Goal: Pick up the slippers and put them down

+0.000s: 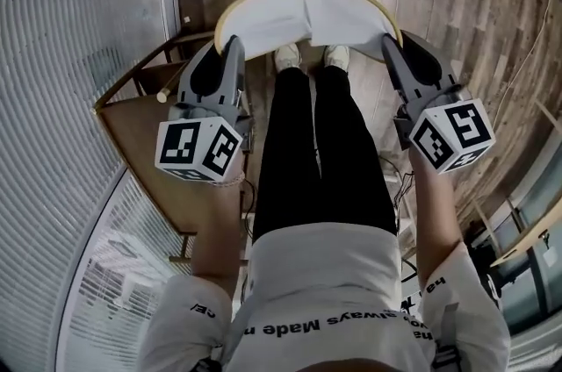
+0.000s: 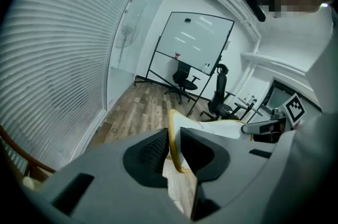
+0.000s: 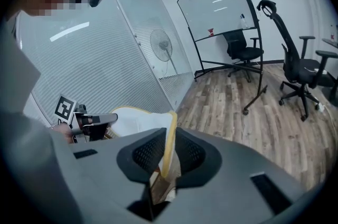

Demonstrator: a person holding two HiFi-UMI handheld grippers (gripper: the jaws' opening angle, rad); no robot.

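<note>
A pair of flat white slippers with yellow edging hangs in an arc between my two grippers, above the person's white shoes. My left gripper is shut on the yellow edge of the left slipper. In the left gripper view this gripper has the rim pinched between its pads, and the slipper runs off to the right. My right gripper is shut on the edge of the right slipper. The right gripper view shows that gripper clamping the yellow rim, with the slipper stretching left.
A low wooden rack stands at the left beside a glass wall with blinds. Beyond lie wood flooring, a whiteboard on a stand, office chairs and a floor fan. A cable trails at the right.
</note>
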